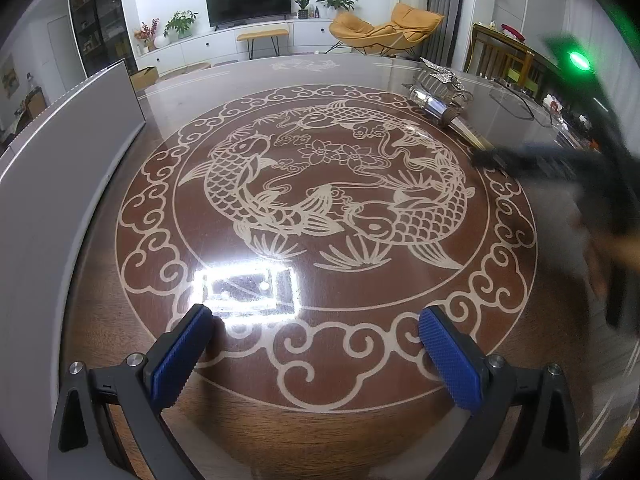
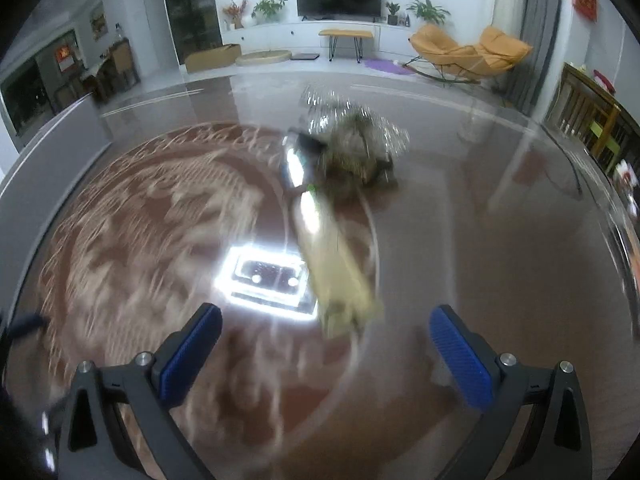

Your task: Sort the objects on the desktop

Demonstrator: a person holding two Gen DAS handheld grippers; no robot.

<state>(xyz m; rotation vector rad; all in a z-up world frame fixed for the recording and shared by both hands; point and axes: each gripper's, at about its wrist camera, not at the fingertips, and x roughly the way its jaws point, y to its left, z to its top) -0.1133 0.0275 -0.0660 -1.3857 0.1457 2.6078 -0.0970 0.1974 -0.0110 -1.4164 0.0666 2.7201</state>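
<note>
My left gripper (image 1: 316,320) is open and empty, low over the brown table with the koi pattern (image 1: 320,184). At the far right of the table lie a clear bottle (image 1: 430,103), a glittery silver ornament (image 1: 442,76) and a folded beige fan (image 1: 472,132). My right gripper shows there as a dark blur (image 1: 532,160) above the fan. In the right wrist view my right gripper (image 2: 326,322) is open and empty, just short of the blurred fan (image 2: 336,264); the bottle (image 2: 296,164) and ornament (image 2: 356,132) lie beyond it.
A grey upright panel (image 1: 68,144) lines the table's left edge. A pair of glasses (image 1: 520,104) lies near the far right rim. A bright lamp reflection (image 1: 248,284) glares on the glass top. A living room with TV and yellow chair lies beyond.
</note>
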